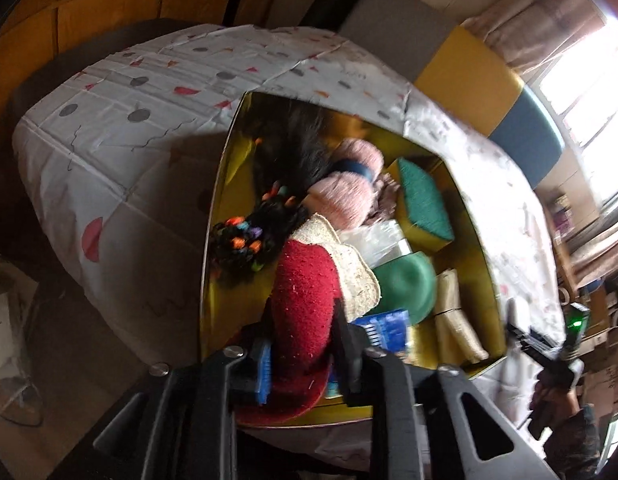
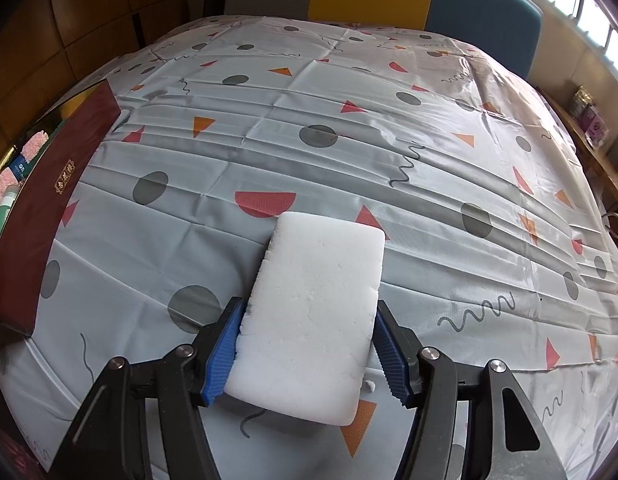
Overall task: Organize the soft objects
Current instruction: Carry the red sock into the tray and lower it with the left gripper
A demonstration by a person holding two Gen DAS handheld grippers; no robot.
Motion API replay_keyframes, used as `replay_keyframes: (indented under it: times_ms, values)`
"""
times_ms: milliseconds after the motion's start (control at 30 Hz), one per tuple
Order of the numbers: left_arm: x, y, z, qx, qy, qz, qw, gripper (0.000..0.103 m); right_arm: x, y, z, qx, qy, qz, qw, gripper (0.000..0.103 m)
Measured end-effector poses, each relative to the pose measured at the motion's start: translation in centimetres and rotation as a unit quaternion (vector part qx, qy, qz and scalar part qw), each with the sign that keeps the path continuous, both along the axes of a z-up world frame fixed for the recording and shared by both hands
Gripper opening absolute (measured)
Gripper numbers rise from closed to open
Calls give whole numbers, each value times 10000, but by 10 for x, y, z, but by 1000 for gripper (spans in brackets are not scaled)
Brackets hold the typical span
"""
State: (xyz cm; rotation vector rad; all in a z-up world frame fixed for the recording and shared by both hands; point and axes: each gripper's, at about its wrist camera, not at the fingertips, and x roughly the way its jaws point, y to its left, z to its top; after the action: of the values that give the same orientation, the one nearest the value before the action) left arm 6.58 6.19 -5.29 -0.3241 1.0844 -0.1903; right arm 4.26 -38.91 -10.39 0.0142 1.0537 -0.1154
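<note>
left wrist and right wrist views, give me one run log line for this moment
left claw: red fuzzy item between fingers, over gold box | right claw: shut on white sponge over tablecloth

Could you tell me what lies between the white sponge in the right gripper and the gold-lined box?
Nothing visible: only bare patterned tablecloth separates the white sponge, clamped in the right gripper, from the gold-lined box at the left, though that box is already crowded.
</note>
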Motion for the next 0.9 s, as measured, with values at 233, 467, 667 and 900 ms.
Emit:
replay_keyframes:
  times_ms: [233,467,667,900]
  values:
    - [-2,-2,7,389,-309,4,9988,38,0,0,0,2,-9,9,10000,63]
    - [-7,-15,25,1264,-849,-5,9883,38,-1,-1,0,-8,-5,17,10000,63]
    - [-10,-14,35,1391,-1025,81,9849,38,-1,2,1,-94,-4,56,9999,60]
    - [-16,-15,43,1441,-1235,85,9818,38,-1,2,1,-85,34,-44,9999,60]
